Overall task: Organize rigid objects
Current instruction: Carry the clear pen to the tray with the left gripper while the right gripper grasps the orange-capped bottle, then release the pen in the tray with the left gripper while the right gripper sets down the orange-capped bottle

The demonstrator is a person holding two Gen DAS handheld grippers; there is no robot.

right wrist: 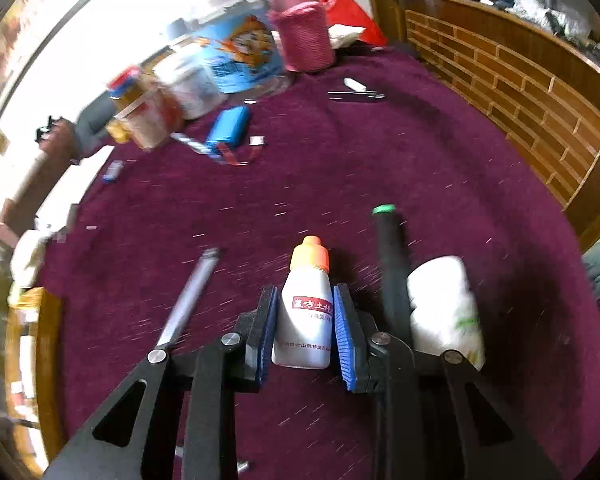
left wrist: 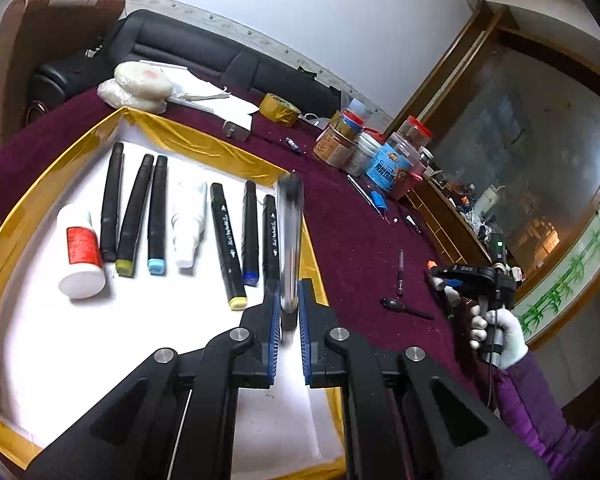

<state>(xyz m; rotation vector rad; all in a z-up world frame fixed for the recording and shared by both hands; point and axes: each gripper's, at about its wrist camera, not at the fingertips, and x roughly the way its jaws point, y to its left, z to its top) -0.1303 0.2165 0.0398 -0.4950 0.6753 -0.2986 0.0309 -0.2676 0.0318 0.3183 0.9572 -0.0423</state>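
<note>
Two grabs going at once here. Our left gripper [left wrist: 288, 304] has its fingers clamped tight on a dark pen [left wrist: 290, 240], blurry, held over the near edge of the white tray [left wrist: 148, 344] where the markers [left wrist: 156, 216] are lined up. Our right gripper [right wrist: 306, 320] has its fingers close around the small orange-capped bottle [right wrist: 306, 304] on the purple worktop [right wrist: 380, 152], pads seemingly touching it. Next we'd lay the pen beside the row, then lift the bottle over.
</note>
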